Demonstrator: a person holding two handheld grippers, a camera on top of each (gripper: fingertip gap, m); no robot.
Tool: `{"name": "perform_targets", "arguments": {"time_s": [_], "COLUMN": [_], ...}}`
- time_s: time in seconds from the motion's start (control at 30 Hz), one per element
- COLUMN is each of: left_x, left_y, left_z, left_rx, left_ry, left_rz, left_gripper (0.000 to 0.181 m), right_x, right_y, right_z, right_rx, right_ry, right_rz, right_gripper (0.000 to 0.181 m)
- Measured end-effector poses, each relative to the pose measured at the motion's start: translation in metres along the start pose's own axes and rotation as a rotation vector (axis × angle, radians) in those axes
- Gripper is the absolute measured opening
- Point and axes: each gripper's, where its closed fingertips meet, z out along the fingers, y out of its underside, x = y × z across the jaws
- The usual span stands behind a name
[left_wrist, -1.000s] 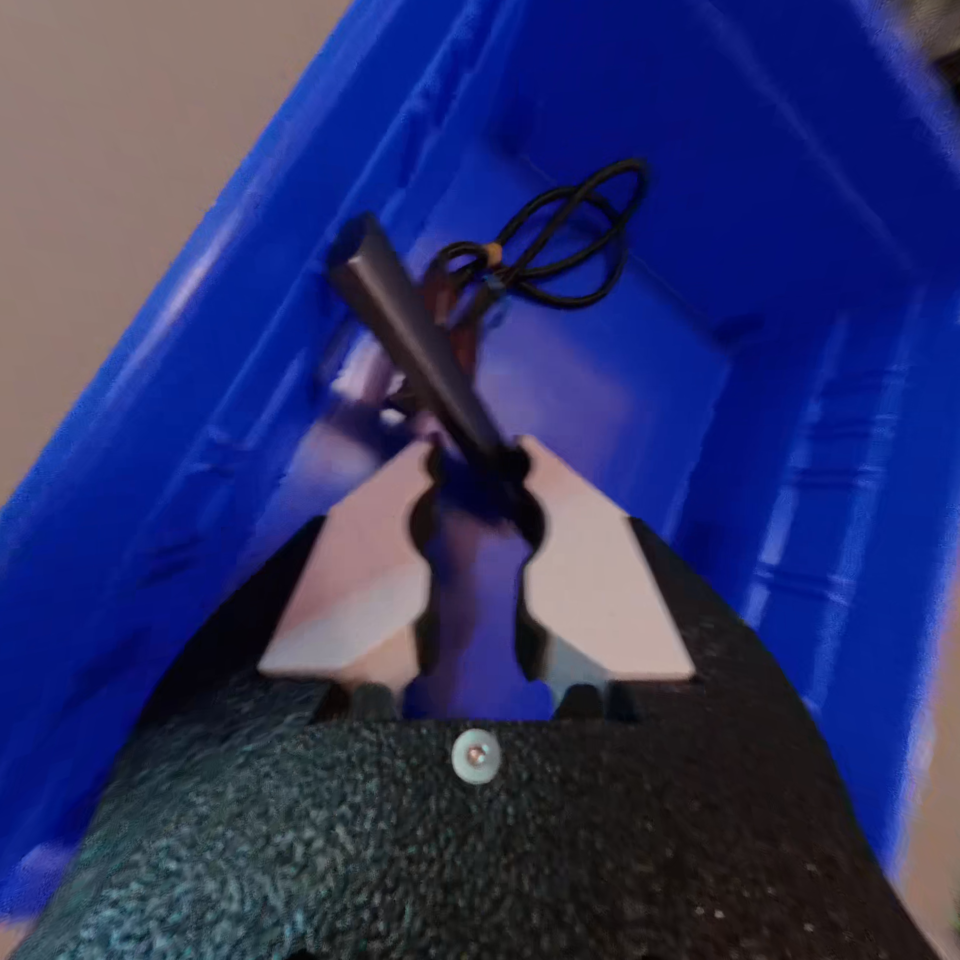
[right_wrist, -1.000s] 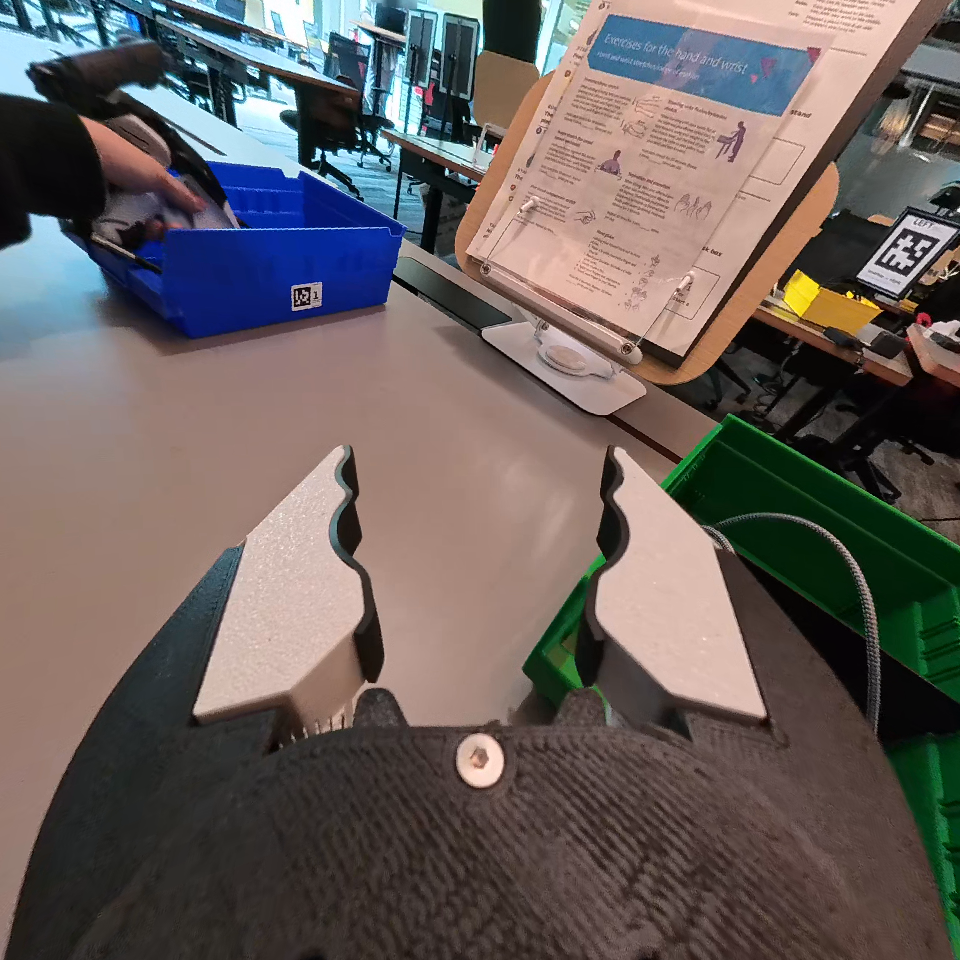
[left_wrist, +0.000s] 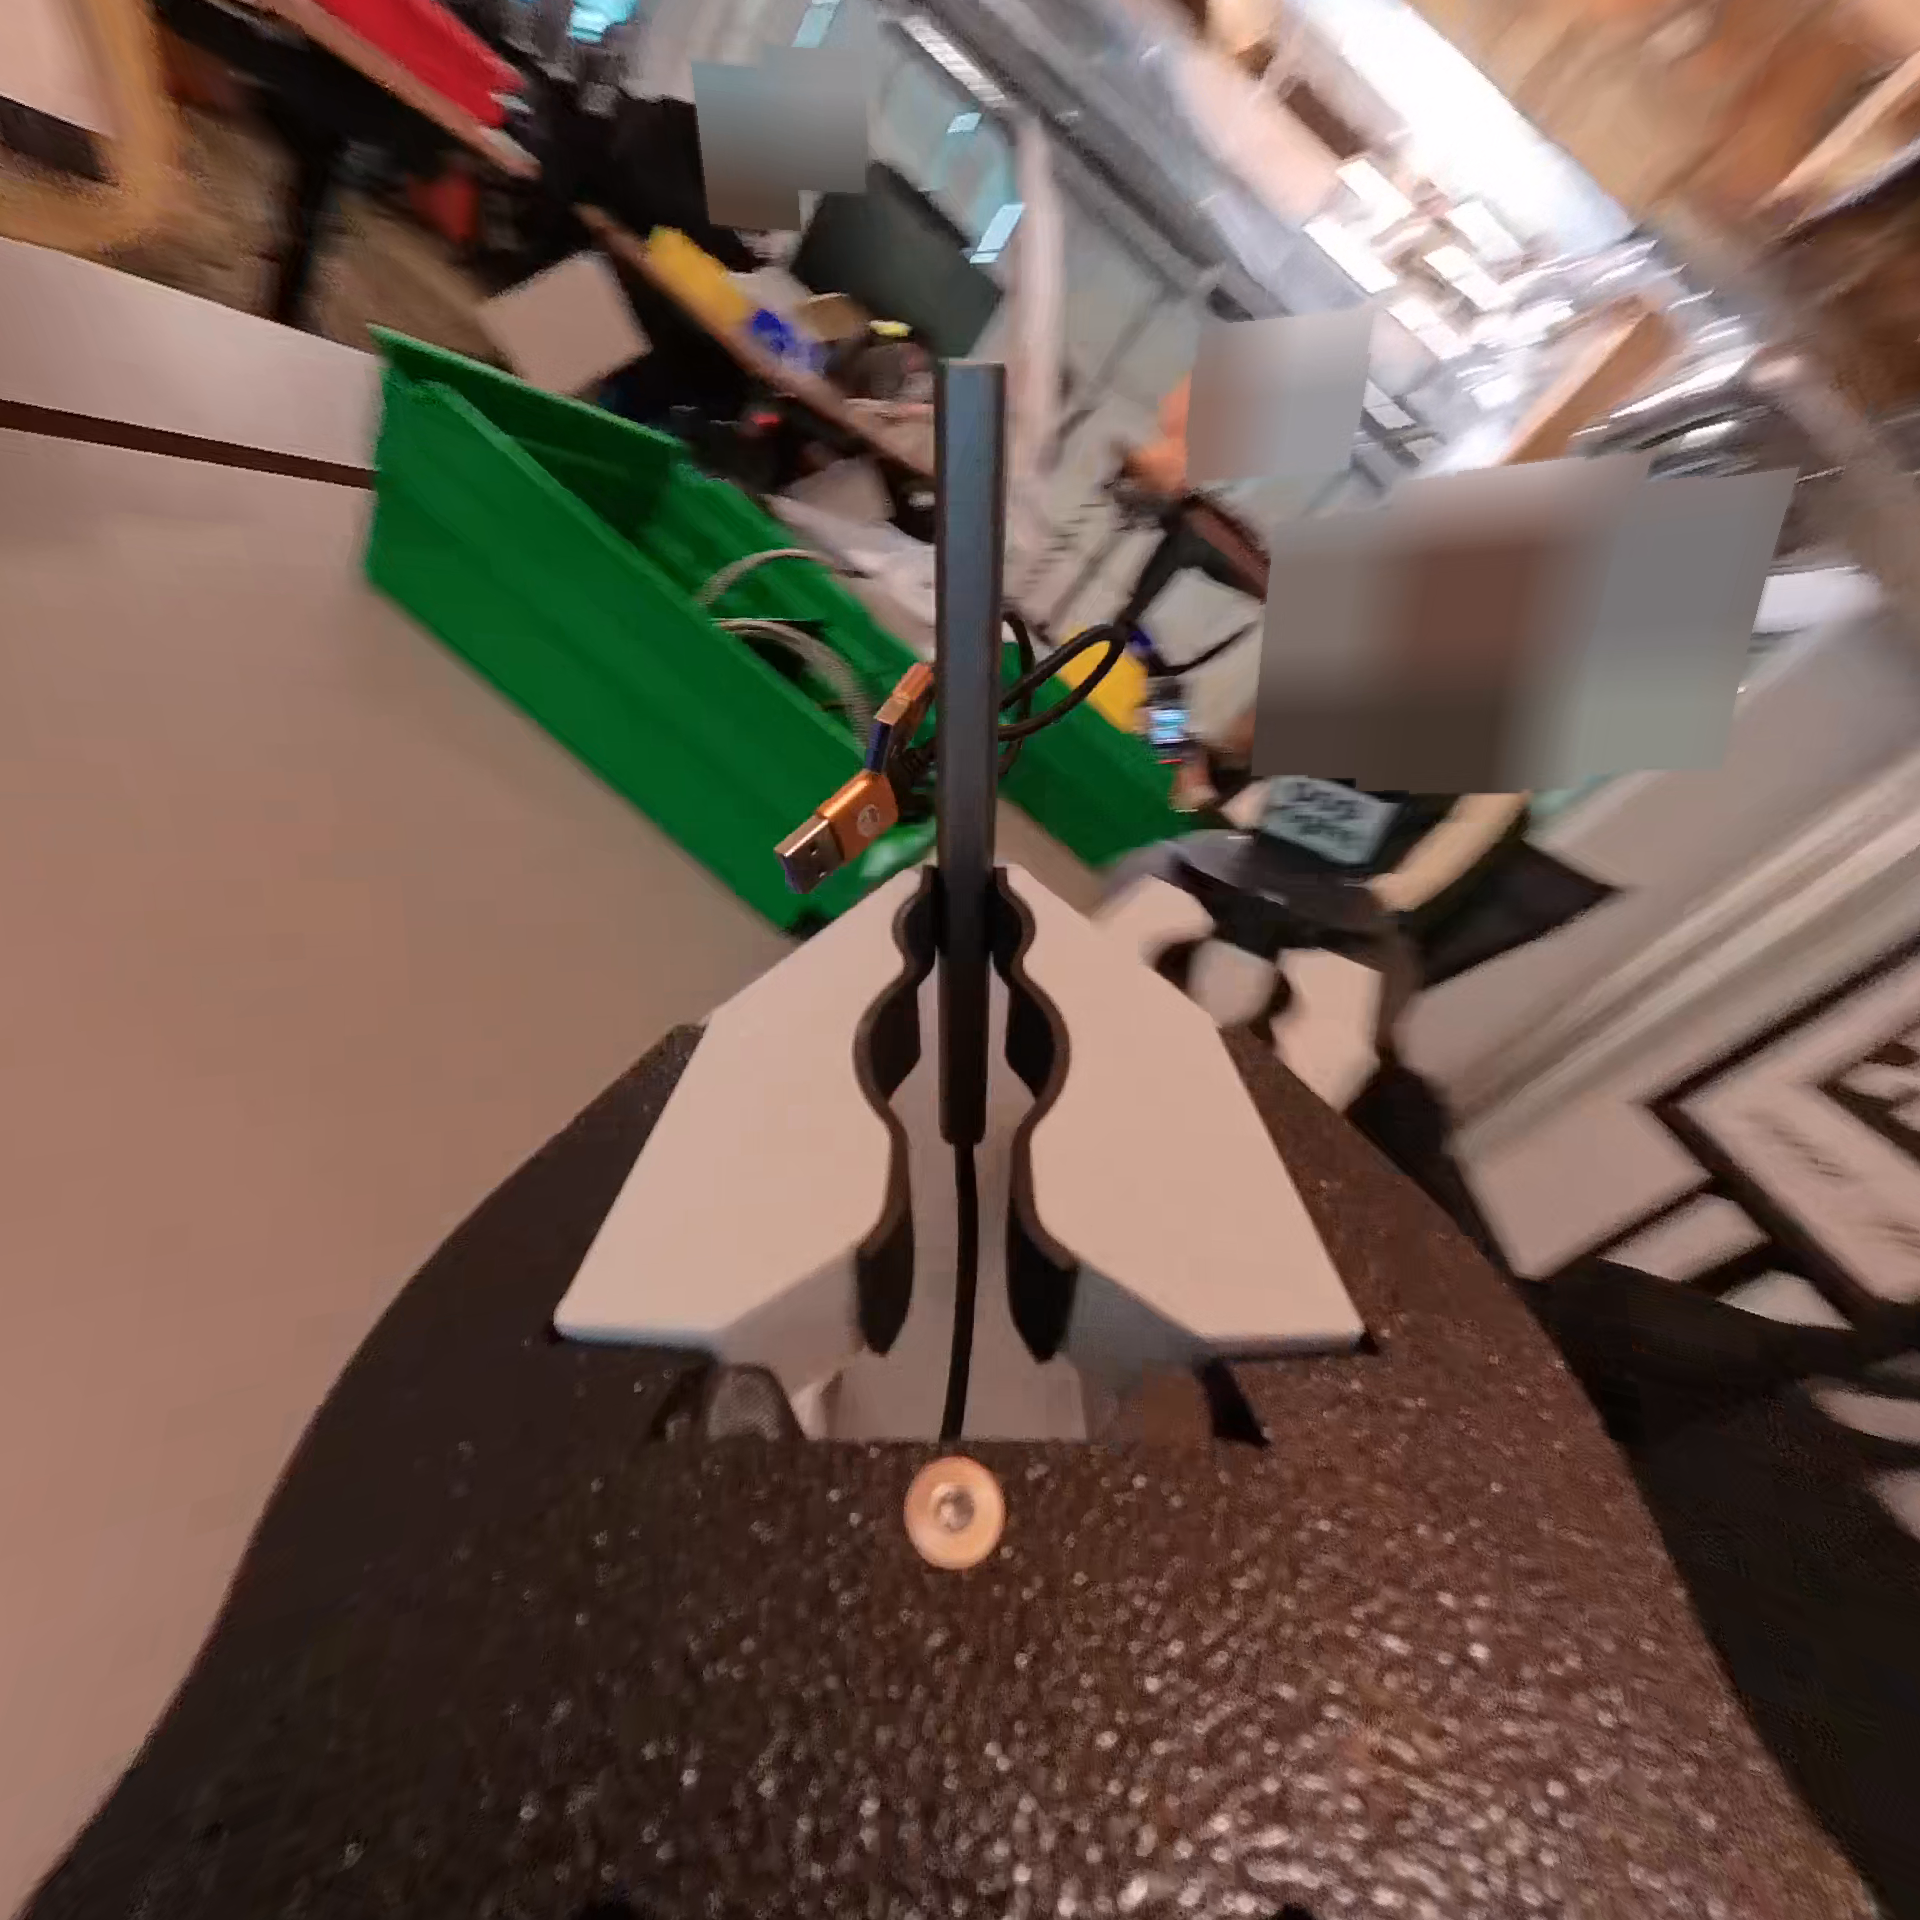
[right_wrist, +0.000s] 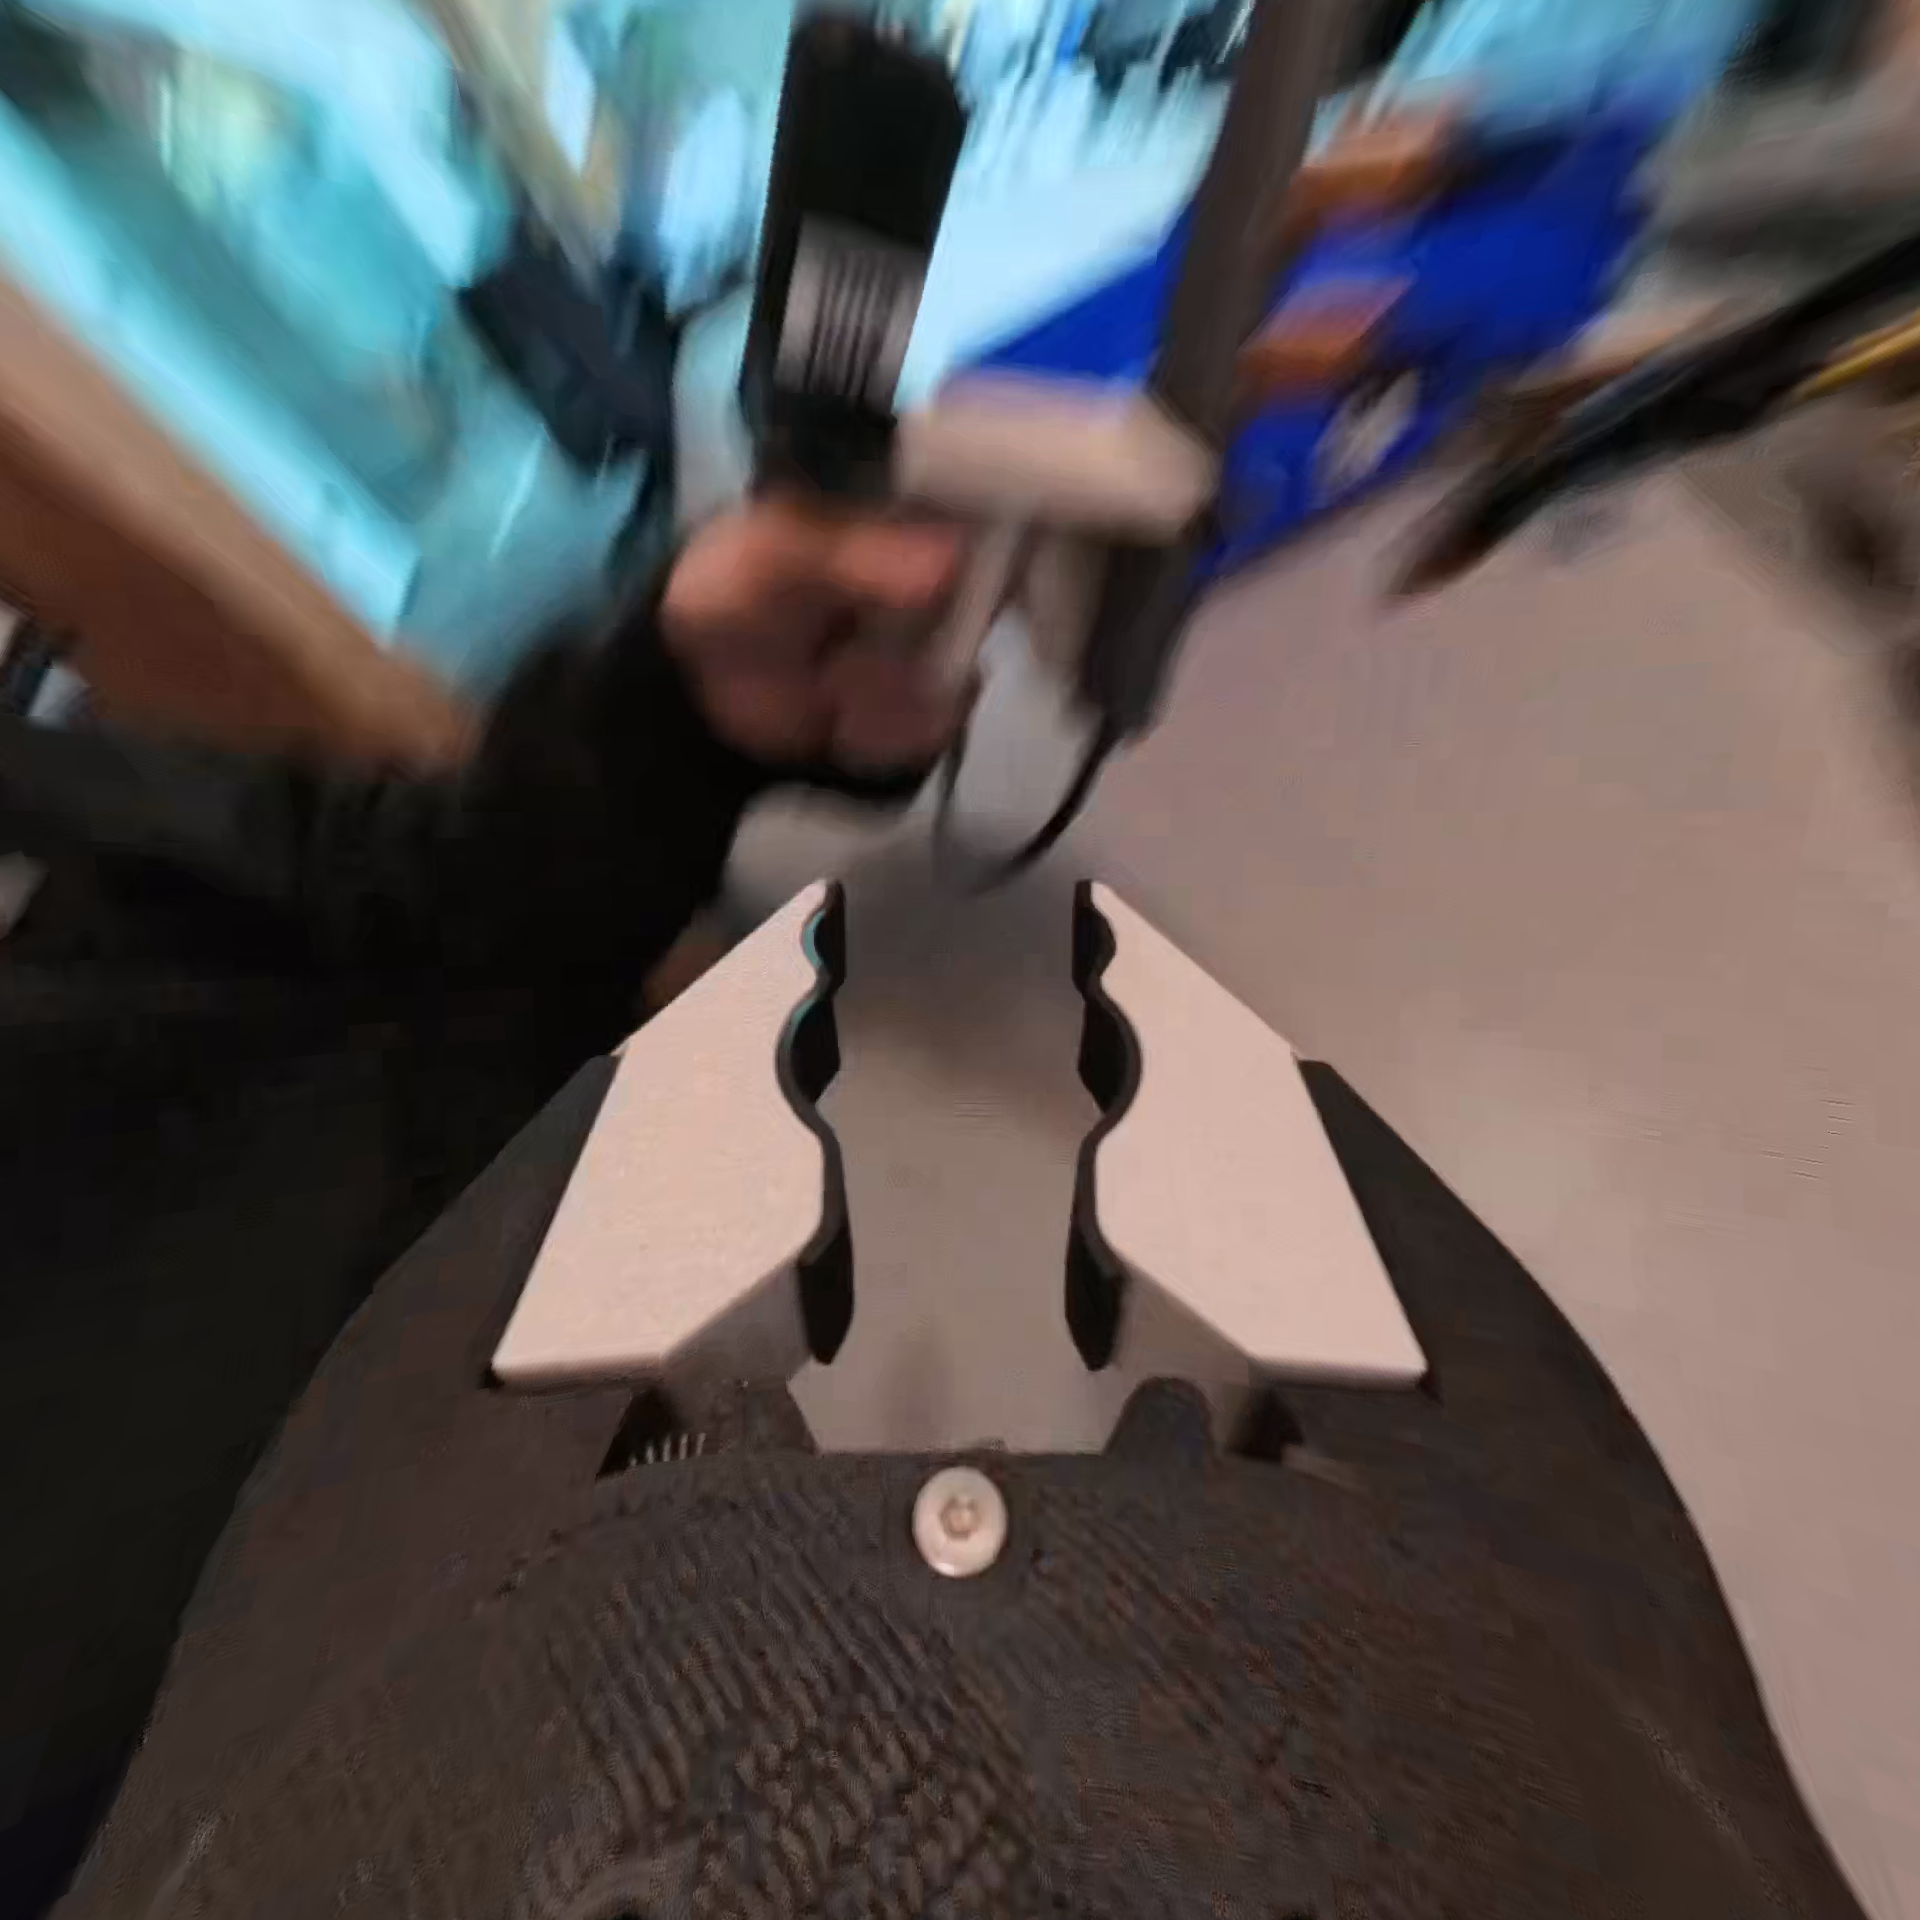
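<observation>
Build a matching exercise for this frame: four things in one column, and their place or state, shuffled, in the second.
Things:
1. left gripper
2. right gripper
3. green bin
4. orange USB plug

Places or states:
A. fingers apart, nothing between them, above the grey table
B. hanging on a black cable beside the dark slim device
C. standing on the table's far edge, a grey braided cable inside
D. shut on the dark slim device, which stands upright

Pairs: 1-D, 2-A, 3-C, 4-B
</observation>
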Motion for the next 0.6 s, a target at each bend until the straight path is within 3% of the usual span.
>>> {"name": "perform_targets", "arguments": {"time_s": [0.03,0.07,0.17,0.23,0.3,0.47,0.6], "left_x": [-0.010,-0.019,-0.036,-0.037,-0.029,-0.003,0.016], "left_y": [0.000,0.001,0.015,0.025,0.036,0.058,0.073], "left_z": [0.001,0.001,0.004,0.009,0.017,0.035,0.038], "left_rx": [-0.004,-0.017,-0.125,-0.190,-0.250,-0.348,-0.393], "left_ry": [-0.070,-0.127,-0.238,-0.260,-0.249,-0.174,-0.020], "left_rz": [0.032,0.072,0.171,0.256,0.382,0.726,0.744], "left_gripper": [0.007,0.007,0.007,0.007,0.007,0.007,0.007], "right_x": [-0.011,-0.013,-0.009,0.009,0.027,0.037,0.016], "right_y": [0.020,0.022,-0.034,-0.075,-0.082,-0.066,-0.056], "right_z": [-0.004,-0.009,-0.026,-0.049,-0.061,-0.053,-0.045], "right_rx": [-0.132,-0.149,0.139,0.349,0.400,0.395,0.391], "right_ry": [-0.058,-0.043,0.190,0.401,0.489,0.375,0.209], "right_rz": [-0.027,-0.128,-0.450,-0.441,-0.400,-0.373,-0.470], "right_gripper": [0.044,0.042,0.045,0.052,0.055,0.043,0.018]}}
